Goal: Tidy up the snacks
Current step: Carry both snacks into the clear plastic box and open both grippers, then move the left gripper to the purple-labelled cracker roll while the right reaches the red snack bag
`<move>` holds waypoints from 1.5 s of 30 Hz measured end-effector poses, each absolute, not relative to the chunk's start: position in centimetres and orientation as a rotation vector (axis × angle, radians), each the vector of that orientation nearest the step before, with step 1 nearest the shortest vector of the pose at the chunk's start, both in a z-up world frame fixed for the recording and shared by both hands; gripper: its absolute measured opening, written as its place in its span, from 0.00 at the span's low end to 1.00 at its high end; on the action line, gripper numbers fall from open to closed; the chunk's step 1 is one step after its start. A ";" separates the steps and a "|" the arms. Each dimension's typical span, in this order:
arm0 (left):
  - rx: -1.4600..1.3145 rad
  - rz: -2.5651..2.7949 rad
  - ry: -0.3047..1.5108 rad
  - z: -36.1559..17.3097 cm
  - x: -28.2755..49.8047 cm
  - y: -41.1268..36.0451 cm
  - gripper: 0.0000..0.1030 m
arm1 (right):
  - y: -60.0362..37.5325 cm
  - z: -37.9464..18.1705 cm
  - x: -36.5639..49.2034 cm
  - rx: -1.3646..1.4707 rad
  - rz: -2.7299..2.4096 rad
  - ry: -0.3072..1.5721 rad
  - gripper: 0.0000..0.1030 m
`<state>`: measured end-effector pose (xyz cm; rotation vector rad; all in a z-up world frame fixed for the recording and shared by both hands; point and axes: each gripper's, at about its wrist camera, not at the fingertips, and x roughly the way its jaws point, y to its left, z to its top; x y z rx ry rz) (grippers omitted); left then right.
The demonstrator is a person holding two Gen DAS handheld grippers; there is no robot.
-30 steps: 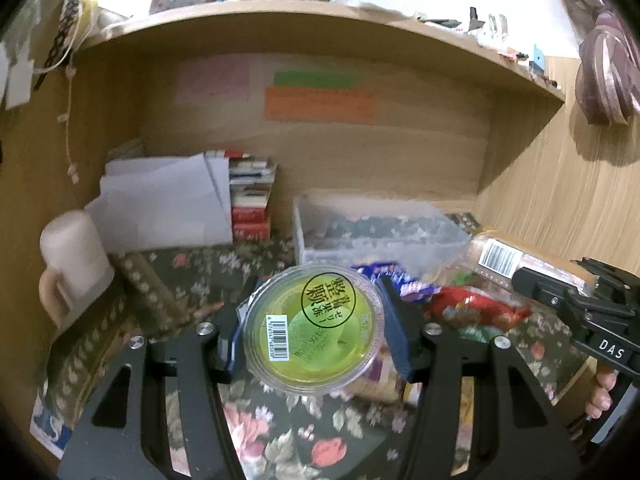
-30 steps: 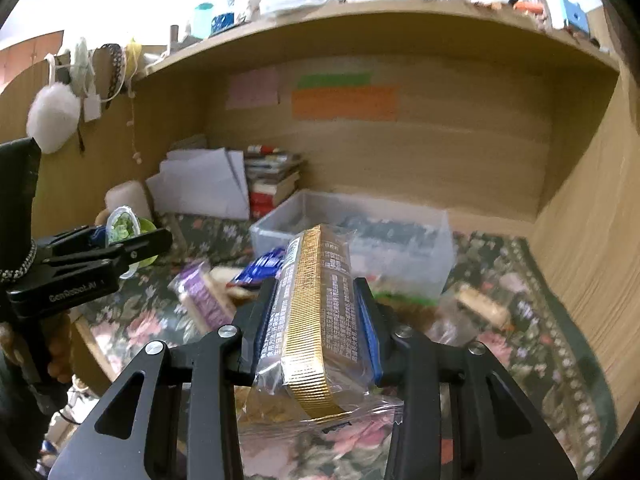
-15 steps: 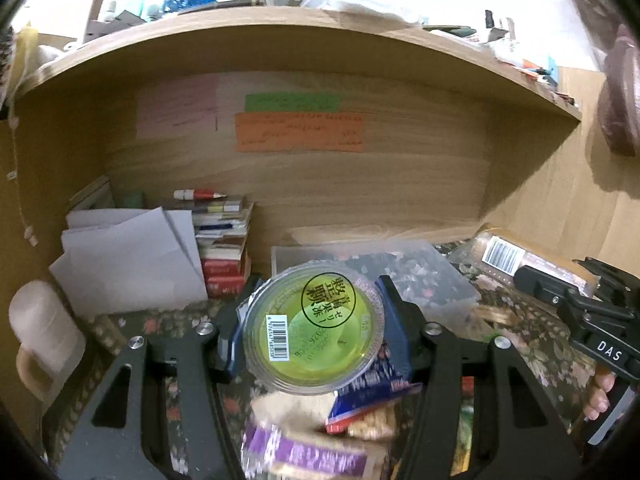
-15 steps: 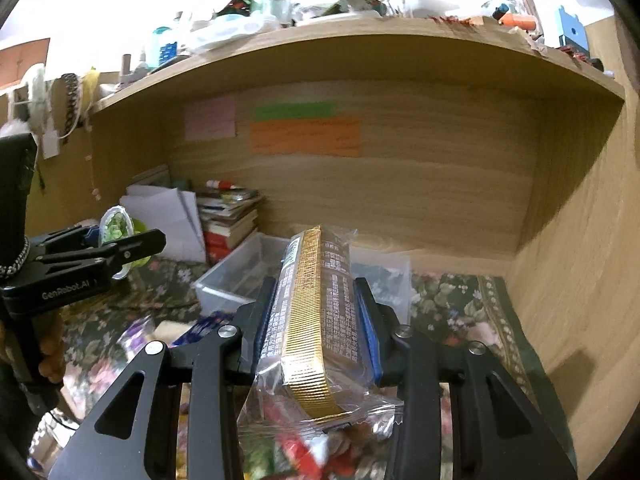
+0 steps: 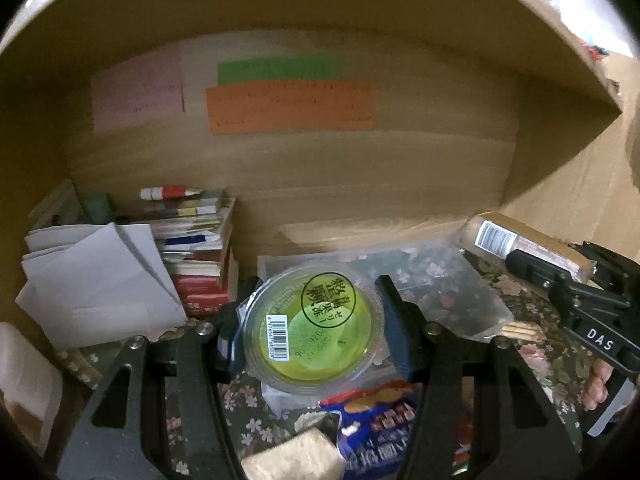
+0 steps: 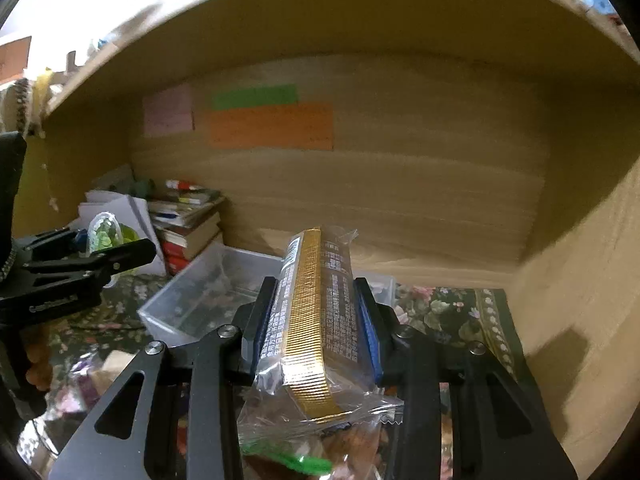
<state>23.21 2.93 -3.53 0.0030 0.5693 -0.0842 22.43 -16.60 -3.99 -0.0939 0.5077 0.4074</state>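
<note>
My left gripper point(image 5: 314, 326) is shut on a green jelly cup point(image 5: 316, 330) with a clear lid, held above the near end of a clear plastic bin point(image 5: 440, 276). My right gripper point(image 6: 316, 316) is shut on a gold-edged snack pack point(image 6: 316, 320) in clear wrap, held just in front of the same bin point(image 6: 208, 292). The right gripper and its pack also show at the right of the left wrist view point(image 5: 560, 280). The left gripper with the cup shows at the left of the right wrist view point(image 6: 80, 264).
Loose snack packets point(image 5: 376, 420) lie on the floral cloth point(image 5: 536, 356) below the grippers. A stack of books point(image 5: 196, 264) and white papers point(image 5: 96, 288) stand at the back left. Wooden walls close the back and right.
Both grippers have moved forward and up toward the clear bin, each keeping its snack. The bin and back wall look closer and the shelf top has left the view.
</note>
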 end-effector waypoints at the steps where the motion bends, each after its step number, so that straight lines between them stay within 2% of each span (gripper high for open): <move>1: 0.006 -0.085 0.586 -3.8 23.9 2.9 0.55 | -16.5 -4.2 23.0 -0.097 0.407 0.522 0.33; 18: 0.020 -0.071 0.757 -7.6 29.5 2.2 0.55 | -14.5 -7.9 29.1 -0.153 0.388 0.693 0.35; 25: 0.057 -0.068 0.689 -6.0 28.0 2.0 0.60 | -14.4 -7.3 28.7 -0.154 0.391 0.684 0.35; 29: 0.049 -0.074 0.656 -4.8 26.2 2.4 0.61 | -14.7 -6.0 27.3 -0.156 0.392 0.642 0.41; 37: 0.055 -0.065 0.580 -2.7 21.0 3.5 0.72 | -15.9 -3.7 23.1 -0.141 0.413 0.568 0.43; 39: 0.057 -0.056 0.571 -2.8 19.7 3.8 0.84 | -16.4 -3.3 22.0 -0.138 0.418 0.553 0.45; 45: 0.050 -0.017 0.576 -4.3 15.5 4.8 0.94 | -17.7 -3.2 18.4 -0.121 0.430 0.522 0.51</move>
